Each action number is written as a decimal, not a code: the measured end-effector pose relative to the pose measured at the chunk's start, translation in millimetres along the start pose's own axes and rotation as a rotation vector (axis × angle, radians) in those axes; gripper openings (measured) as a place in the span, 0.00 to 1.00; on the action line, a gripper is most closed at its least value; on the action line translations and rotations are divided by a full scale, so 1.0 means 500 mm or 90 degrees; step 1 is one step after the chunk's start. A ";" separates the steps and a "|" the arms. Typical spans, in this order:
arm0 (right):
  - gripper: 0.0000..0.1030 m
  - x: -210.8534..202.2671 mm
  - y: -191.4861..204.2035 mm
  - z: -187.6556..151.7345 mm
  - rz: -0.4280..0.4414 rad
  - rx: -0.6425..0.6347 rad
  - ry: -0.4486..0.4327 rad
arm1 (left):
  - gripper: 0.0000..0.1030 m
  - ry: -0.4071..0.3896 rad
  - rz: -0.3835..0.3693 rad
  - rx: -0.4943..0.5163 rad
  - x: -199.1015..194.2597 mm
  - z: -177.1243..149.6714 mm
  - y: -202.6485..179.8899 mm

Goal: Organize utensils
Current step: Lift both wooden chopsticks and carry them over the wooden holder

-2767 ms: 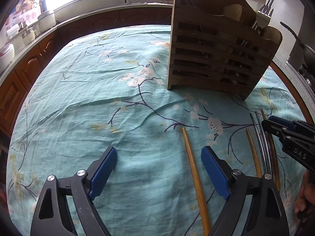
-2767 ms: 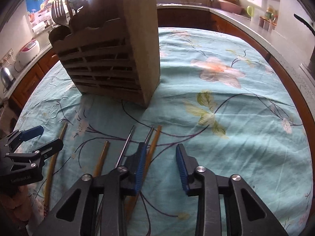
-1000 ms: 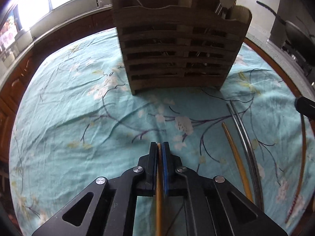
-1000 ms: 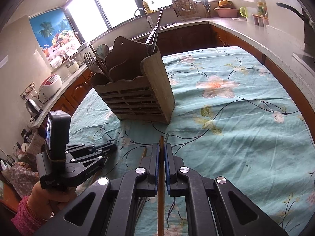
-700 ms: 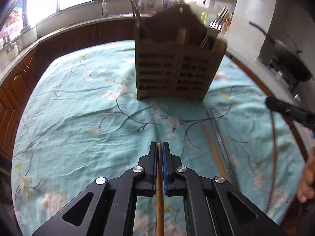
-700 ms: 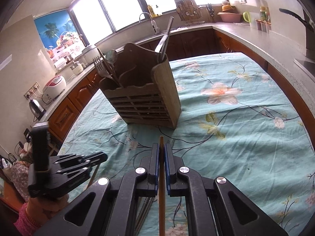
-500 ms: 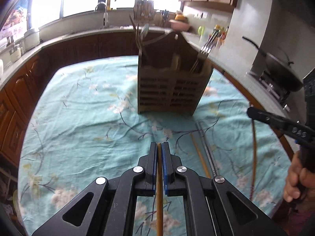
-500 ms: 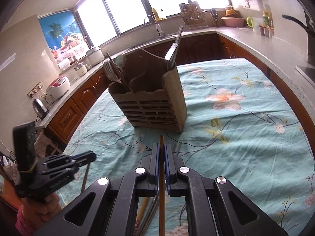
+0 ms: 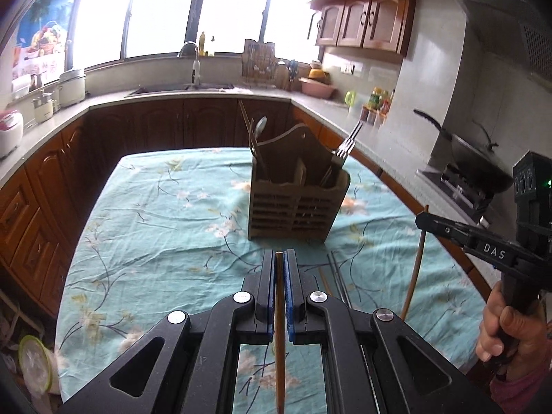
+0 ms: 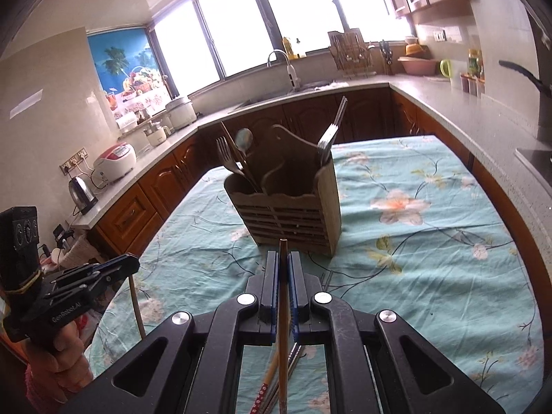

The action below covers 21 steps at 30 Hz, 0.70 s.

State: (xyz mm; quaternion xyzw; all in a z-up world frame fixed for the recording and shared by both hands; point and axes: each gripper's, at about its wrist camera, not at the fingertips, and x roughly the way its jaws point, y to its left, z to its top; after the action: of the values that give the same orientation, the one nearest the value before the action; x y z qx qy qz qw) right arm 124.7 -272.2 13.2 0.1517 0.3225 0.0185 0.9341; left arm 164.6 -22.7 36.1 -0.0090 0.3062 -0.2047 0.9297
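My left gripper (image 9: 279, 258) is shut on a wooden chopstick (image 9: 279, 327) and holds it high above the table. My right gripper (image 10: 283, 258) is shut on another wooden chopstick (image 10: 283, 327), also raised. Each gripper shows in the other's view: the right one (image 9: 422, 219) with its chopstick hanging down, the left one (image 10: 132, 262) likewise. The wooden utensil holder (image 9: 298, 203) stands on the table ahead, also in the right wrist view (image 10: 288, 214), with forks, a spoon and chopsticks in it. More chopsticks (image 9: 336, 279) lie on the cloth below.
The table has a teal floral cloth (image 9: 155, 227). Kitchen counters with a sink (image 9: 186, 84), rice cookers and a wok (image 9: 472, 162) surround the table. A kettle (image 10: 81, 189) stands on the left counter.
Both grippers closed on a chopstick each, then lifted up and back from the table. The holder now looks farther and lower in both views.
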 end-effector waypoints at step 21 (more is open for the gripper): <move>0.05 -0.045 0.018 0.039 0.000 -0.014 -0.064 | 0.03 -0.112 0.012 -0.080 -0.059 0.037 0.040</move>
State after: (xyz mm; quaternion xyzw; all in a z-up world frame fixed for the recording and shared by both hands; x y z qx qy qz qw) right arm 119.5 -271.9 44.0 0.1424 0.2746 0.0140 0.9508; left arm 161.2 5.2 65.1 -0.0823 0.2356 -0.1746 0.9525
